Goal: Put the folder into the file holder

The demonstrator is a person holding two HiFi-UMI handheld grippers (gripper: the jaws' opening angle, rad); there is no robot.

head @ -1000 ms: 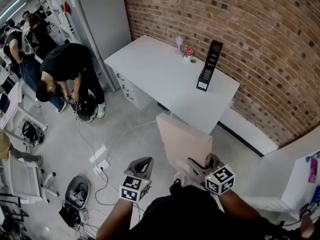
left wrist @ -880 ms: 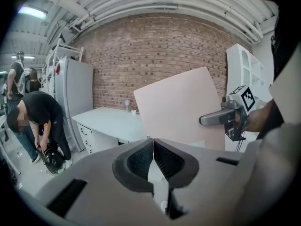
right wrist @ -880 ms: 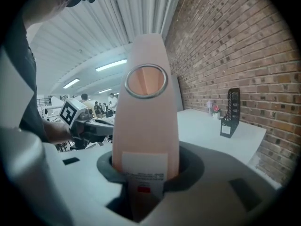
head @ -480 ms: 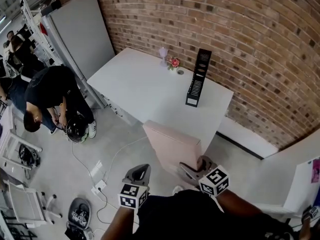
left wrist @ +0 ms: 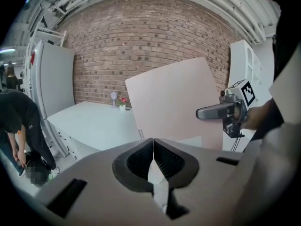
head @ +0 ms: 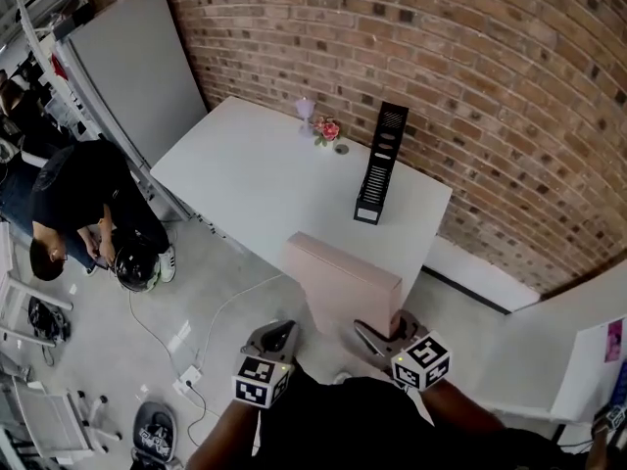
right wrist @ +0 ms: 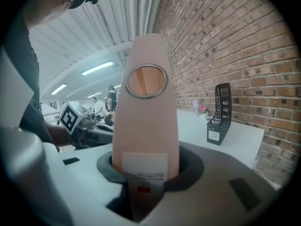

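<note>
A pink box folder point(head: 343, 280) stands upright over the floor just in front of the white table point(head: 265, 179), with my right gripper point(head: 378, 335) shut on its lower near edge. In the right gripper view the folder's spine point(right wrist: 146, 112), with its ring hole, rises from between the jaws. A black perforated file holder point(head: 378, 163) stands on the table's far side by the brick wall and shows again point(right wrist: 219, 113) right of the folder. My left gripper point(head: 273, 340) hangs left of the folder, shut on nothing, its pads touching point(left wrist: 153, 150).
A small vase of flowers point(head: 326, 130) sits on the table left of the file holder. A person point(head: 83, 199) crouches on the floor at the left beside a grey panel point(head: 137, 62). Cables and a power strip point(head: 188, 370) lie on the floor.
Both grippers and the folder have moved toward the table, which now sits nearer and more central. The right gripper's hold on the folder is unchanged, and the left stays shut.
</note>
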